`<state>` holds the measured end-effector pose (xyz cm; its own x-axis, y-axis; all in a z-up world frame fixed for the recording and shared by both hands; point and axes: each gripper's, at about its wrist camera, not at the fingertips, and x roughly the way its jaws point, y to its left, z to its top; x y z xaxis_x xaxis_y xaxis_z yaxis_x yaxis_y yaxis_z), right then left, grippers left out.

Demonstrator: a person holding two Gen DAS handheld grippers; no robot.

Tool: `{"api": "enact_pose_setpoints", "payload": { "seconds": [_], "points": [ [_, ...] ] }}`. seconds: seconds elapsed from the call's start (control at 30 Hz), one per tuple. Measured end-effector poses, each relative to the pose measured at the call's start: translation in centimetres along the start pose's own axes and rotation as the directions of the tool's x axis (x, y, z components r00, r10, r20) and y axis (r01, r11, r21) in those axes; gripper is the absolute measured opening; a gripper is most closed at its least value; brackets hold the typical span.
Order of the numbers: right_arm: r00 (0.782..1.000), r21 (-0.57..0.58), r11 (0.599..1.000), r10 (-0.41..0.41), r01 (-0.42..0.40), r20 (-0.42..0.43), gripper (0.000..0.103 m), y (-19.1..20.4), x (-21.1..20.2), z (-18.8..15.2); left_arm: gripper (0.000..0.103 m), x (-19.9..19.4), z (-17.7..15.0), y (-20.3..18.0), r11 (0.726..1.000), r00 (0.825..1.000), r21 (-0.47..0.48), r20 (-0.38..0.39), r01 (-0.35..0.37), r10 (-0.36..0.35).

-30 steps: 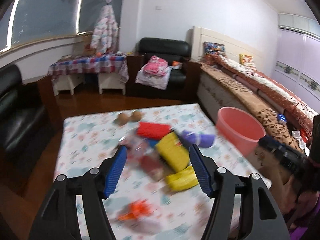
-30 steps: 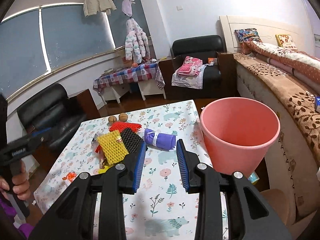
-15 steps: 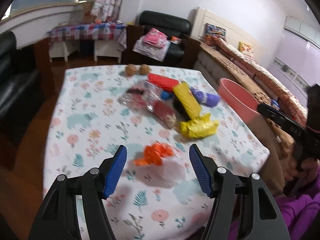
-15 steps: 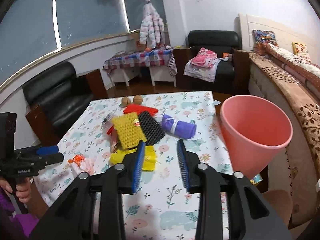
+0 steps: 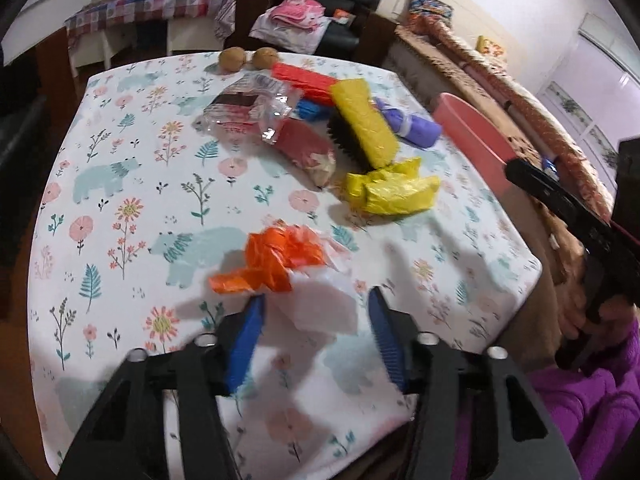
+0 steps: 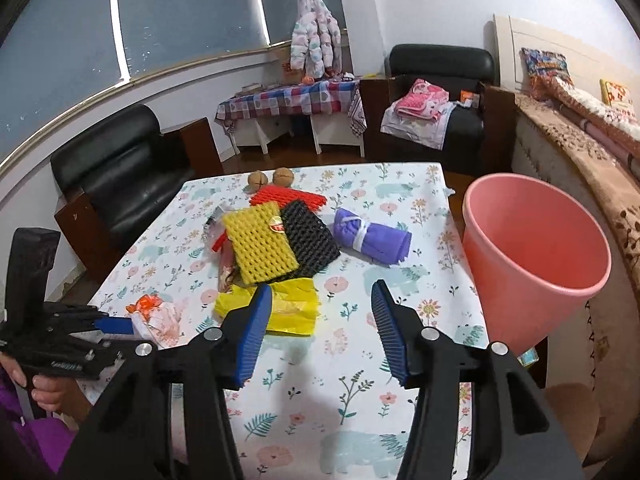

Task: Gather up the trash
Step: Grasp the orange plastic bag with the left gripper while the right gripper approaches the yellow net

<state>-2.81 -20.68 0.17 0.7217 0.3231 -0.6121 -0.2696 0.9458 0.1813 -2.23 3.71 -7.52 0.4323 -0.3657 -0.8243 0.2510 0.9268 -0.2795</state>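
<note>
An orange-and-white crumpled wrapper (image 5: pixel 280 264) lies near the front of the flowered table (image 5: pixel 120 184). My left gripper (image 5: pixel 316 312) hangs just over it. The jaws are closing with the wrapper's white part between the blue pads (image 5: pixel 248 332), which do not press on it. My right gripper (image 6: pixel 320 308) hovers over the table's near side. Its jaws are opening with nothing held, and a yellow plastic bag (image 6: pixel 292 308) lies partly behind its left finger. A pink bucket (image 6: pixel 536 256) stands off the table's right edge.
Mid-table lie a yellow foam net (image 6: pixel 262 244), a black one (image 6: pixel 310 236), a red one (image 6: pixel 288 198), a purple bundle (image 6: pixel 372 236), a clear wrapper (image 5: pixel 248 108) and a red packet (image 5: pixel 308 148). Two brown nuts (image 6: pixel 272 178) sit at the far edge. Black armchairs and a bed surround the table.
My left gripper has dropped and tipped down onto the orange wrapper, and its jaws have narrowed. My right gripper's jaws have widened as it shifted over the table.
</note>
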Motion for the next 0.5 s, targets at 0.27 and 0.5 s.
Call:
{"api": "enact_pose_setpoints", "payload": {
  "seconds": [0.27, 0.5],
  "points": [
    [0.996, 0.015, 0.998, 0.068, -0.067, -0.06, 0.052, -0.6, 2.3, 0.1, 0.026, -1.0, 2.2, 1.7, 0.997, 0.995, -0.064, 0.087, -0.042, 0.047],
    [0.986, -0.035, 0.988, 0.146, -0.149, -0.077, 0.052, 1.8, 4.9, 2.3, 0.026, -2.3, 3.8, 1.8, 0.994, 0.978, -0.057, 0.182, -0.093, 0.102]
  ]
}}
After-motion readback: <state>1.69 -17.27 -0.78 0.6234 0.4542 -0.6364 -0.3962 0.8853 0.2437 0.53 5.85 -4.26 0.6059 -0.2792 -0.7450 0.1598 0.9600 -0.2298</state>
